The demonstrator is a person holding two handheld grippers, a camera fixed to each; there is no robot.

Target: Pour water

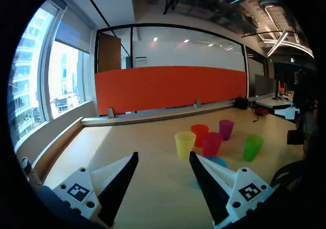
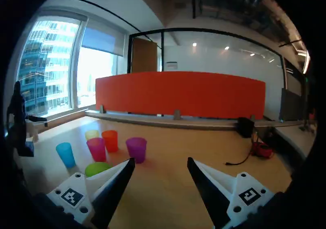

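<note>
Several plastic cups stand on a light wooden table. In the left gripper view I see a yellow cup, a red cup, a pink cup, a purple cup, a green cup and a blue cup partly behind my right finger. My left gripper is open and empty, just short of the cups. In the right gripper view the blue cup, yellow cup, red cup, pink cup, purple cup and green cup sit ahead to the left. My right gripper is open and empty.
An orange partition runs along the table's far edge. Windows line the left side. A black box and a red object with a black cable lie at the right. A dark stand rises at the far left.
</note>
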